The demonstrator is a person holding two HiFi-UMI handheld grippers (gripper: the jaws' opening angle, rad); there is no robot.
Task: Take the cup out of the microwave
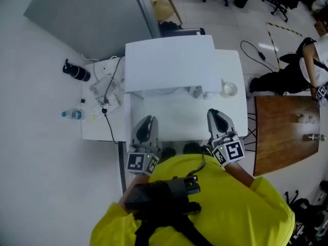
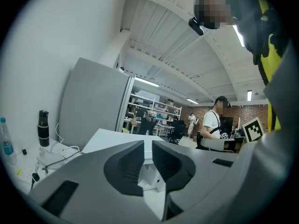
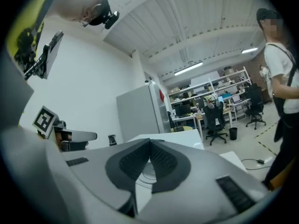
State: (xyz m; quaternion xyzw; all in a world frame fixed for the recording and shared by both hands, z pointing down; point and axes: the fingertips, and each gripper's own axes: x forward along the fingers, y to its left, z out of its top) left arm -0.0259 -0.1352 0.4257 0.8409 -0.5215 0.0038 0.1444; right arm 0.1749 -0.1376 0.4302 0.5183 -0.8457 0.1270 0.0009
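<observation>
The 2 grippers hover low over the near edge of the white table (image 1: 174, 124), both pointing forward at the white microwave (image 1: 169, 60) straight ahead of them. The left gripper (image 1: 146, 121) (image 2: 147, 146) has its jaws almost together, with 1 slim gap left between the pads and nothing in it. The right gripper (image 1: 216, 114) (image 3: 149, 144) is closed with its tips touching, and it holds nothing either. The cup (image 1: 229, 89), small, white and round (seen from above), stands on the table ahead of the right gripper and a little to its right, just beside the microwave's front right corner and outside it. Far off to the left gripper's left, a black bottle (image 1: 77, 70) and a clear water bottle (image 1: 73, 115) lie on the white surface there. A wooden table (image 1: 282, 132) stands to the right gripper's right.
</observation>
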